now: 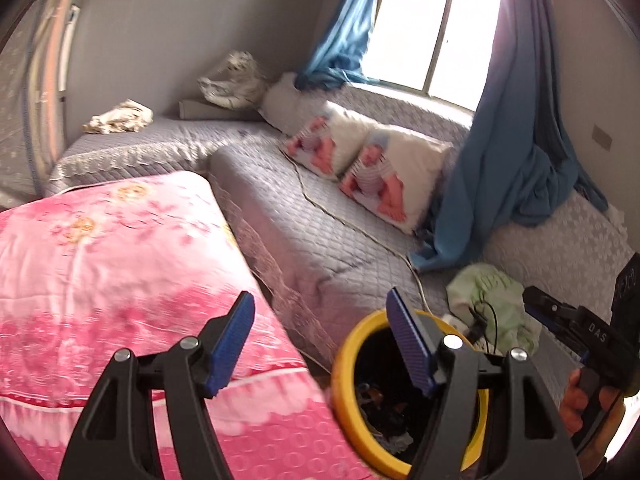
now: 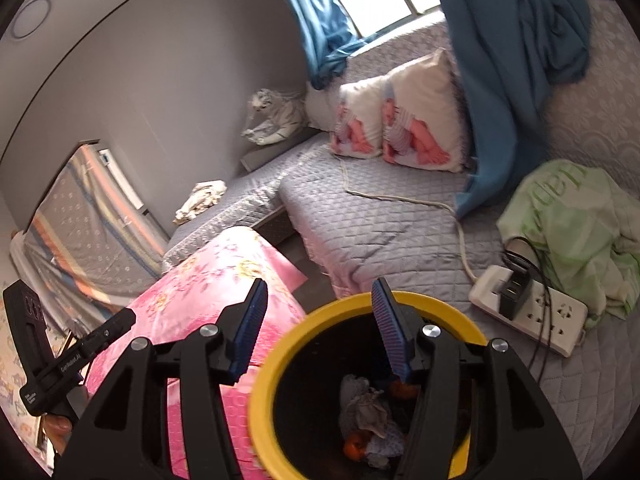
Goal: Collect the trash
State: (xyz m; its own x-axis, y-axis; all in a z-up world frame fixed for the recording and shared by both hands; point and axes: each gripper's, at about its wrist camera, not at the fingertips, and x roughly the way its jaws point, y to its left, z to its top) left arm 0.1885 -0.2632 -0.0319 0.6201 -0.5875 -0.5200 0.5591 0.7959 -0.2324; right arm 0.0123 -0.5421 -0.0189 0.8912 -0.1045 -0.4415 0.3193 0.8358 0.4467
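Both of your tongs are empty with the jaws standing apart: the left tongs (image 1: 320, 344) hang at the bottom of their frame over the pink quilt (image 1: 120, 248) and the rim of the yellow bin (image 2: 280, 344), the right tongs (image 2: 320, 328) right above the bin's mouth. The crumpled trash (image 2: 368, 412) already lies in the bin, low centre of the right view. It looks like a drop is just done, so you're between pickups. Next, find another scrap; the pale wad (image 1: 120, 117) on the bed at upper left may be one, though blur makes that uncertain.
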